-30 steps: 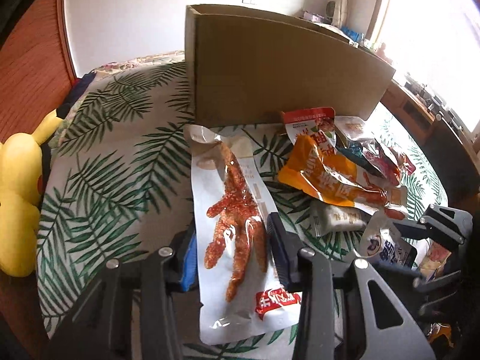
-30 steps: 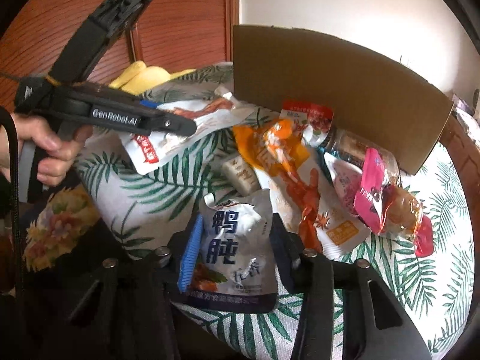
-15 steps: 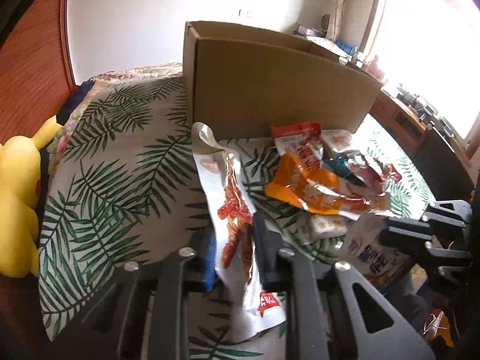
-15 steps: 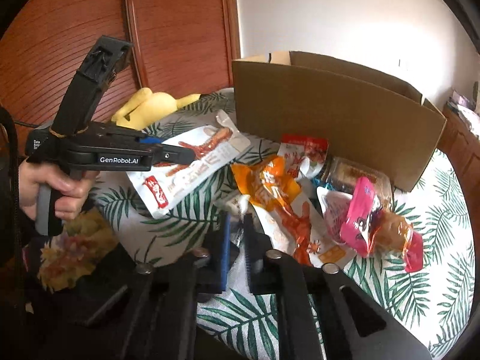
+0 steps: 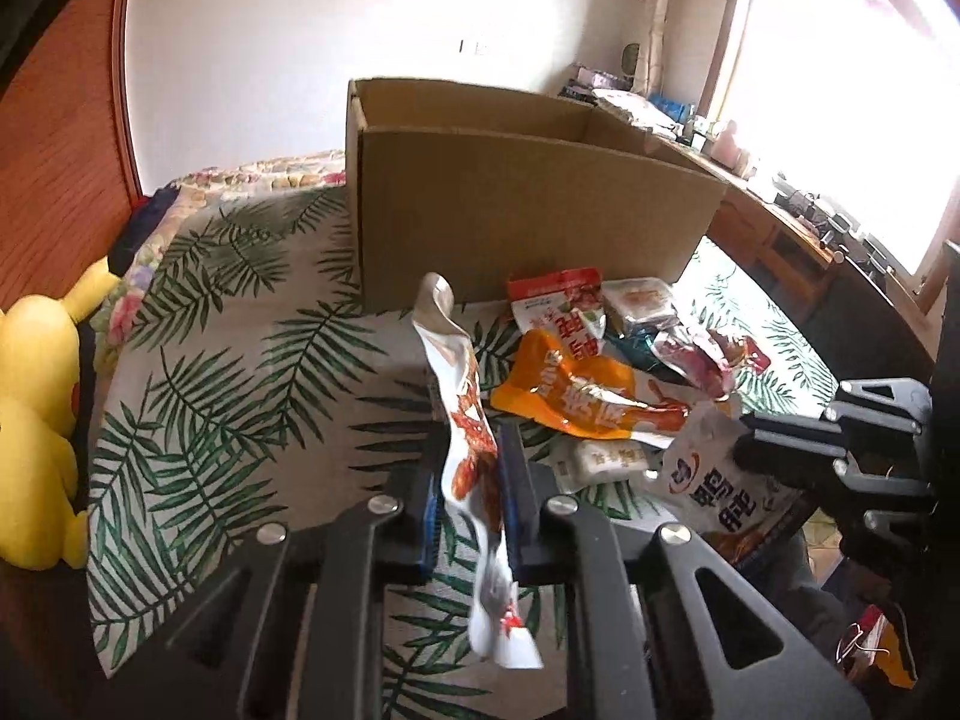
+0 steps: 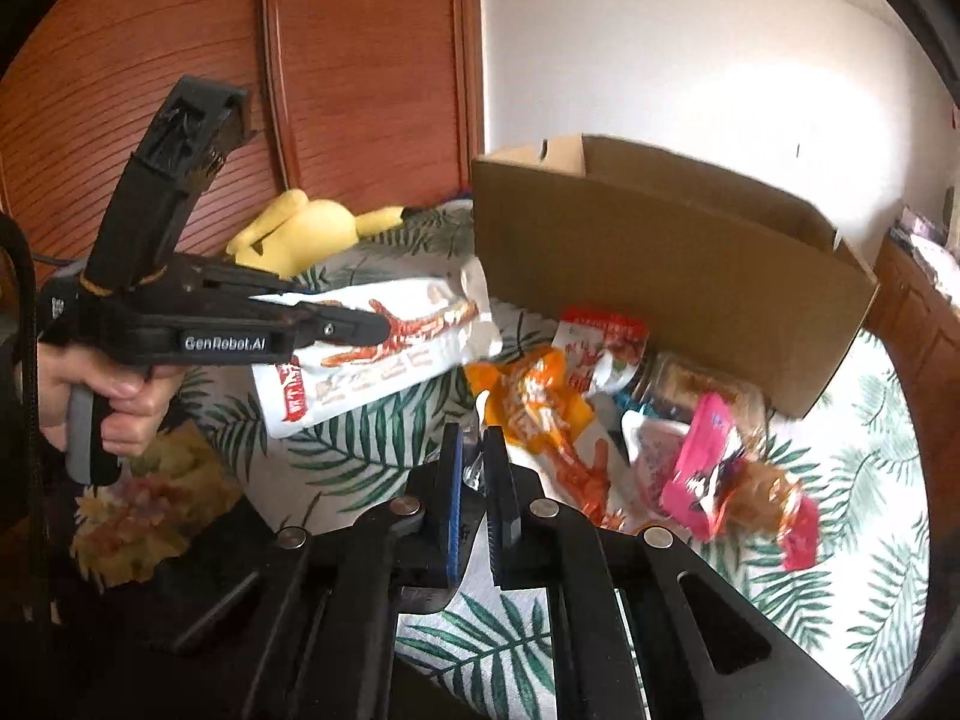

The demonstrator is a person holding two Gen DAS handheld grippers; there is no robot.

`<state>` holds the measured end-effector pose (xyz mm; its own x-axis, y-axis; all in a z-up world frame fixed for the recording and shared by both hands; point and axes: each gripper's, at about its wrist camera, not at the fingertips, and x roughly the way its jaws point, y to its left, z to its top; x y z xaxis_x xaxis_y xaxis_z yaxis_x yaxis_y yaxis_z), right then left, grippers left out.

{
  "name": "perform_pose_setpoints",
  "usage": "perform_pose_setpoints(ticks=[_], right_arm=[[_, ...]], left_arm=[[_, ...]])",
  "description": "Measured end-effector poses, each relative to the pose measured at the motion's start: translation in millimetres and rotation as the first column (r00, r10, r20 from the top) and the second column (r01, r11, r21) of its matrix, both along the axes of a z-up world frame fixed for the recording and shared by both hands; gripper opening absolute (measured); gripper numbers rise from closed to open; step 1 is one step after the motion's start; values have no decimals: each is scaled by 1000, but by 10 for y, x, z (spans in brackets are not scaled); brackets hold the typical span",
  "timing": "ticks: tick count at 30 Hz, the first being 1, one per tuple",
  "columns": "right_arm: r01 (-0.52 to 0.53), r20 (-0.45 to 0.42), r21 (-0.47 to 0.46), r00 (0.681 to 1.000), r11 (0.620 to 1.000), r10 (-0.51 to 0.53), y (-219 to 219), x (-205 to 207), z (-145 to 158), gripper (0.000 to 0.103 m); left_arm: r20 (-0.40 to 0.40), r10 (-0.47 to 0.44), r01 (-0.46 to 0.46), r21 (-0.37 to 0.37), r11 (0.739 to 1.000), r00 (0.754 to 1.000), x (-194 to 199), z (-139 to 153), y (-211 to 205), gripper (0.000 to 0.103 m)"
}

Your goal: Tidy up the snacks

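**2 claws, 2 snack packets lifted in front of the box**

The left claw point(image 5: 471, 468) is closing on a long white packet showing a red chicken foot point(image 5: 465, 420); the packet stands edge-on between its pads, its top curling up towards the cardboard box point(image 5: 528, 210) and its bottom hanging below the fingers. In the right wrist view the same white packet point(image 6: 372, 354) sticks out flat from the left claw point(image 6: 384, 327), held above the leaf-print cloth point(image 6: 360, 450), with a hand point(image 6: 96, 378) wrapped round the grey grip.

The right claw point(image 6: 473, 480) is fully closed, with a thin crinkled edge of packaging pinched between its pads. From the left wrist view this is a white pouch with blue Chinese characters point(image 5: 714, 480), hanging from the right claw point(image 5: 744, 450) at the right side of the picture.

The open cardboard box stands upright at the back of the leaf-print cloth point(image 5: 240, 360). Just in front of it lies a loose pile of snacks: an orange packet point(image 5: 576, 396), a red-and-white packet point(image 5: 558, 306) touching it, a clear wrapped block point(image 5: 639, 300), a small pale pack point(image 5: 606, 456) and, in the right wrist view, a pink packet point(image 6: 702, 456) overlapping a brown one.

A yellow plush toy point(image 5: 36, 408) sits at the left edge of the cloth, well apart from the snacks.
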<state>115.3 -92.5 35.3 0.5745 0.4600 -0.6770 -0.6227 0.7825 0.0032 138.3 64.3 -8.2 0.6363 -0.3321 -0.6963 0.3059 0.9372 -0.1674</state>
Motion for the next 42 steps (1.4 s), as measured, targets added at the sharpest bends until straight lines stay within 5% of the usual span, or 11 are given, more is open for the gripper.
perform_pose_setpoints(ticks=[25, 42], right_arm=[[61, 160, 4, 985, 998, -61, -257, 256, 696, 4], [178, 239, 22, 955, 984, -178, -442, 1209, 1219, 4]], left_arm=[[160, -43, 48, -27, 998, 986, -161, 751, -136, 7], [319, -21, 37, -44, 998, 947, 690, 1703, -338, 7]])
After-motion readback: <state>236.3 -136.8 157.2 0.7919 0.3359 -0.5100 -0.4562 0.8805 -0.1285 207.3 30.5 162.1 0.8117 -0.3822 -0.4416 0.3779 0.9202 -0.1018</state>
